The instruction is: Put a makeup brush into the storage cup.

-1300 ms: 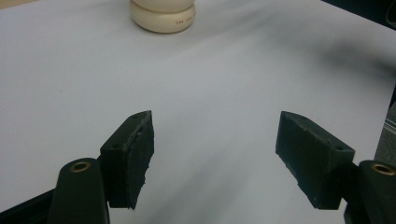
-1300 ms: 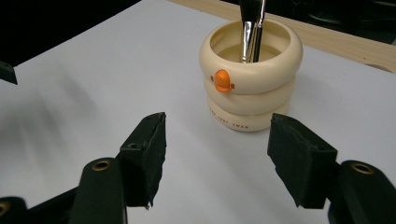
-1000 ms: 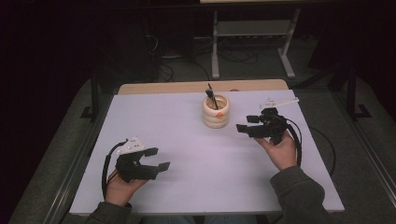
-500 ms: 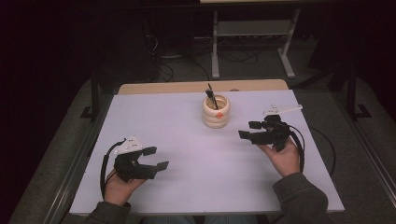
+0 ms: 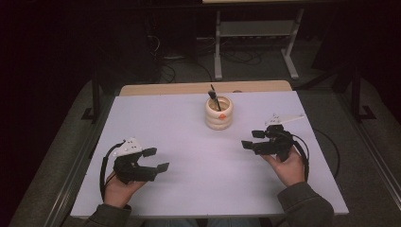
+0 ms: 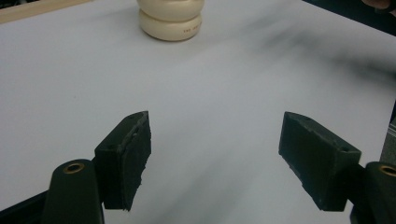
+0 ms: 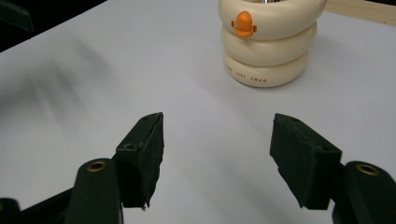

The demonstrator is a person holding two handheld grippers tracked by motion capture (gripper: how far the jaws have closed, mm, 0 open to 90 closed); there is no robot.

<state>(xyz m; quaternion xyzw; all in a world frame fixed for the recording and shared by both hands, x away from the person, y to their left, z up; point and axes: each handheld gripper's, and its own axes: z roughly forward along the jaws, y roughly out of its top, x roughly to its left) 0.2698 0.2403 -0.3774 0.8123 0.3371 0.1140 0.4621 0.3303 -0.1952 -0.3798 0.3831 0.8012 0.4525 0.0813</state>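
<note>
A cream, ring-stacked pen holder stands upright toward the far middle of the white tabletop, with a dark pen leaning out of its mouth. It sits between the two hands but ahead of both, probably so either one can reach it without crossing the other. In the right gripper view the holder shows an orange duck-bill knob on its front and small lettering on the lowest ring.

The right claw hovers low, near the holder's right side yet apart from it, its jaws spread wide with nothing but bare tabletop between them. It points toward the holder, which to my eye makes it the hand about to work on the holder or the pen. The person's right hand cradles it from beneath, cable looping off to the side.

The left claw waits well apart, near the front left of the tabletop, also released and empty; its own view looks across open surface at the holder's base. The left hand rests on the tabletop, which reads as parked rather than engaged, perhaps ready to steady the holder if it tips.
</note>
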